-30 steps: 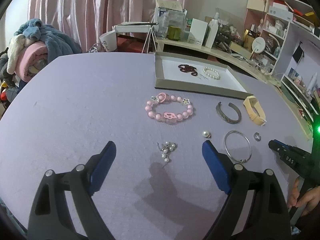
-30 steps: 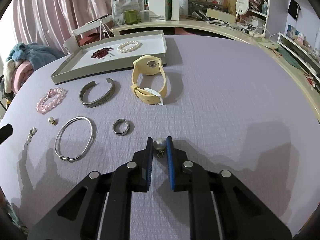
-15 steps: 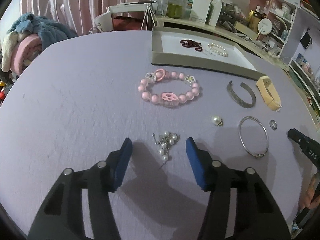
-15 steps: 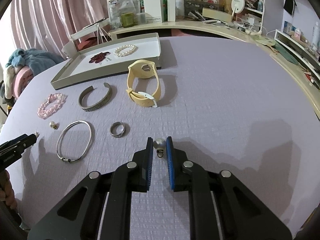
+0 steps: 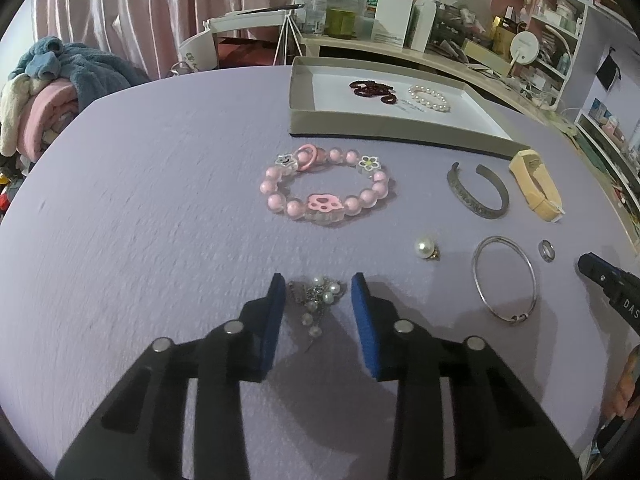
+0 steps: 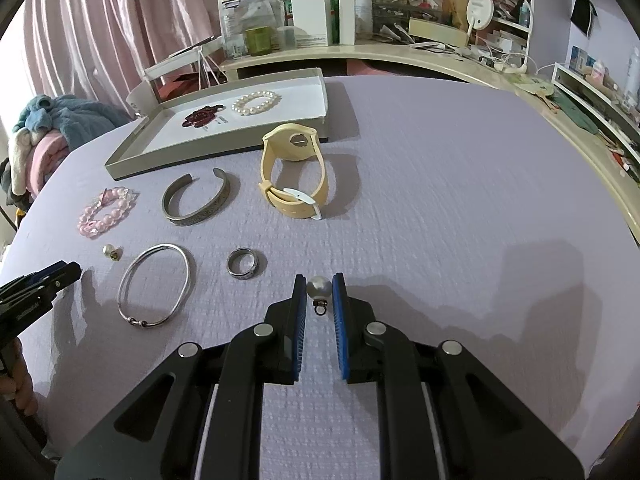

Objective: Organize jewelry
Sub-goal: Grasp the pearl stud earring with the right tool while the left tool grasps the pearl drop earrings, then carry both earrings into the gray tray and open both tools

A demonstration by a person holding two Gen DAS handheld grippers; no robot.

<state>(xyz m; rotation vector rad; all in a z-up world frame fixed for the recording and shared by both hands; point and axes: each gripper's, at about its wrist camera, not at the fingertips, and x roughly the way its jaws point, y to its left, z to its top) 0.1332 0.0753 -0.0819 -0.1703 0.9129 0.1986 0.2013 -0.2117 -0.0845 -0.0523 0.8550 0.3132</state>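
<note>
My left gripper [image 5: 318, 286] is open, its blue pads on either side of a pearl cluster earring [image 5: 318, 300] lying on the purple cloth. My right gripper [image 6: 319, 286] is shut on a pearl earring [image 6: 319, 287], held at the fingertips above the cloth. A grey tray [image 5: 400, 130] at the back holds a dark red bracelet [image 5: 372, 91] and a white pearl bracelet [image 5: 429, 98]. A pink bead bracelet [image 5: 324, 190], a second pearl earring [image 5: 425, 249], a silver bangle [image 5: 504, 280], a cuff [image 5: 476, 196], a ring [image 5: 546, 251] and a yellow watch [image 5: 536, 186] lie loose.
A cluttered shelf [image 6: 360, 46] runs behind the table. A pile of clothes [image 5: 48, 84] sits at the far left. The right gripper's tip [image 5: 608, 280] shows at the right edge of the left wrist view, the left gripper's tip [image 6: 40, 284] at the left edge of the right wrist view.
My left gripper has moved forward and down over the pearl cluster earring and its jaws have narrowed around it. The right gripper still holds its pearl earring and has barely moved.
</note>
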